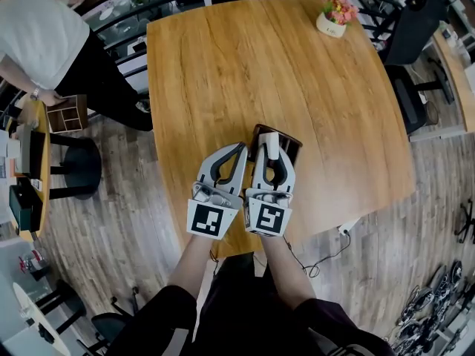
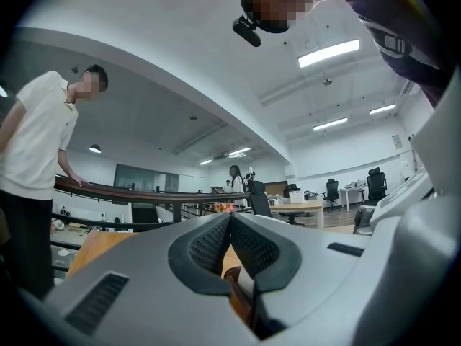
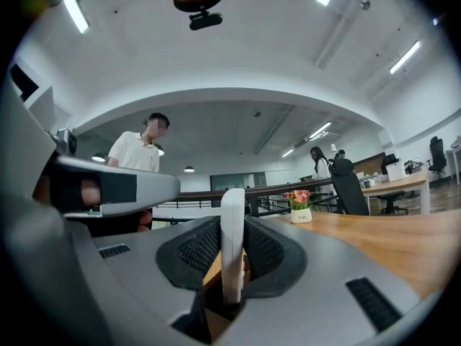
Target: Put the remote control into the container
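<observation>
Holding the white remote control upright, our right tongs hover at the dark container, lower centre of the table. Beside them, our left tongs are pinched together and empty. Risk, as we judge it: an off-centre release makes the remote control catch the rim and topple out.

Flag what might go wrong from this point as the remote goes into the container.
The right gripper pinches the white remote control upright, its end past the pads; it could twist or slip. The left gripper, shut on nothing, doesn't grip the dark container, which might tip if the remote catches its rim.
</observation>
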`<state>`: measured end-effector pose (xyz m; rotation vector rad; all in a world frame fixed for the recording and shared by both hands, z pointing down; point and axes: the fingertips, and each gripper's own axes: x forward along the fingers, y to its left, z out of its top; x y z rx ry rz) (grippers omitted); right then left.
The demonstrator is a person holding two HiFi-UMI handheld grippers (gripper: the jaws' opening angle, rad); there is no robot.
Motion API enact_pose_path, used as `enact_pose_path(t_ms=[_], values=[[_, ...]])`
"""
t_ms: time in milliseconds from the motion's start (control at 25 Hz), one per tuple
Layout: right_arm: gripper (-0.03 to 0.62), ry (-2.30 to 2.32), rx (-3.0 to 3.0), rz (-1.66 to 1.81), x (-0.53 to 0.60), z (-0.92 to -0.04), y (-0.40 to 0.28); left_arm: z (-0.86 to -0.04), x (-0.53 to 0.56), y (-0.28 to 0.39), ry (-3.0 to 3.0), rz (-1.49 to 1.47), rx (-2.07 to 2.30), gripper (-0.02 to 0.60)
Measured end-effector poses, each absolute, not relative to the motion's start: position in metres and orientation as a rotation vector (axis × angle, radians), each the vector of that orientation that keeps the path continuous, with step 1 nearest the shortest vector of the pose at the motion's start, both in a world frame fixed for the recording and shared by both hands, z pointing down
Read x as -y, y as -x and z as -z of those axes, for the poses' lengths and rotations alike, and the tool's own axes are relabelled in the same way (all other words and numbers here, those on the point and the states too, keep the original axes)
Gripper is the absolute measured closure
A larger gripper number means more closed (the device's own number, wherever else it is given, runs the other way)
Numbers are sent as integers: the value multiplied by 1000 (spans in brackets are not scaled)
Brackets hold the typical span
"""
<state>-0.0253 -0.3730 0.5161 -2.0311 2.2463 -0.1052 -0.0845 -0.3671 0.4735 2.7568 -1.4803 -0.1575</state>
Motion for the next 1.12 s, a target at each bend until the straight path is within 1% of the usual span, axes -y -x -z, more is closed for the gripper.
enact_pose_path(t_ms=[120, 280, 360, 440, 720, 1120], values=[[491, 2030, -2283, 102, 376, -527, 32, -479, 367, 90, -2743, 154, 1494, 569], [490, 1954, -2327, 96, 375, -521, 38, -481, 367, 93, -2739, 144, 1501, 569], [471, 1949, -2367, 90, 374, -522, 38, -482, 368, 95, -2736, 141, 1504, 569], [470, 1957, -2417, 68, 372, -523, 36, -481, 368, 95, -2737, 144, 1504, 569], [470, 1916, -2430, 27, 362, -487, 22, -463, 358, 88, -2751, 174, 1495, 569], [470, 1777, -2509, 34, 321, -422, 0, -411, 313, 72, -2807, 182, 1506, 569]])
